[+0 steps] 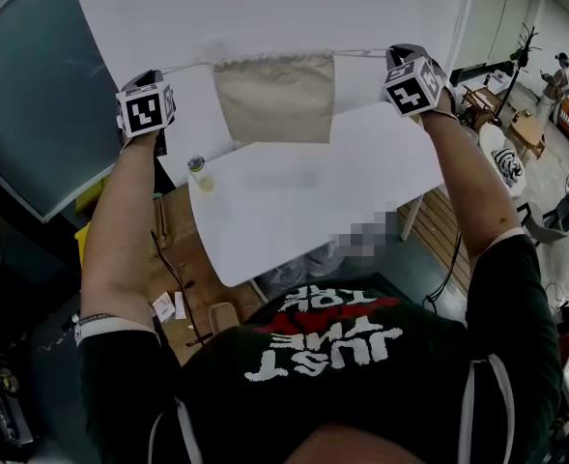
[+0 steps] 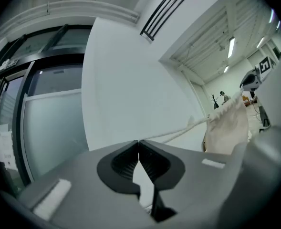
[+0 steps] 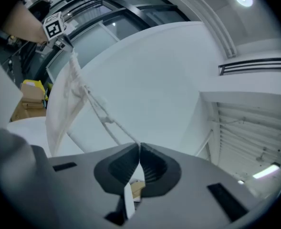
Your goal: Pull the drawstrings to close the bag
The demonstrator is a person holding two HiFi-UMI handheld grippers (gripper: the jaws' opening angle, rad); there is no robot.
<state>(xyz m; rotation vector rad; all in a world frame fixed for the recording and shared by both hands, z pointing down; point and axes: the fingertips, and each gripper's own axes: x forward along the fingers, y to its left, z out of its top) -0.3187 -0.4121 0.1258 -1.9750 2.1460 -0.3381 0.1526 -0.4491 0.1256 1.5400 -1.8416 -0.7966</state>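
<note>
I'm pinching a drawstring [image 2: 176, 129] in my left hand-held gripper [image 2: 139, 144] and another in my right hand-held gripper [image 3: 139, 148], the bag [image 1: 274, 97] hanging between them above the bench [image 1: 294, 211]. I'm risking cord slipping from these thin tip grips.

Holding a beige drawstring bag [image 1: 274, 98] up in the air by its white drawstrings [image 1: 361, 53]. Gripping one cord with the left gripper [image 1: 155, 77], well left of the bag, and the other with the right gripper [image 1: 397, 56], right of the bag. Stretching both cords about level with the bag's top edge. Letting the bag hang flat over a white table [image 1: 303, 211] below it, with a small jar [image 1: 199, 172] below and left of the bag.
</note>
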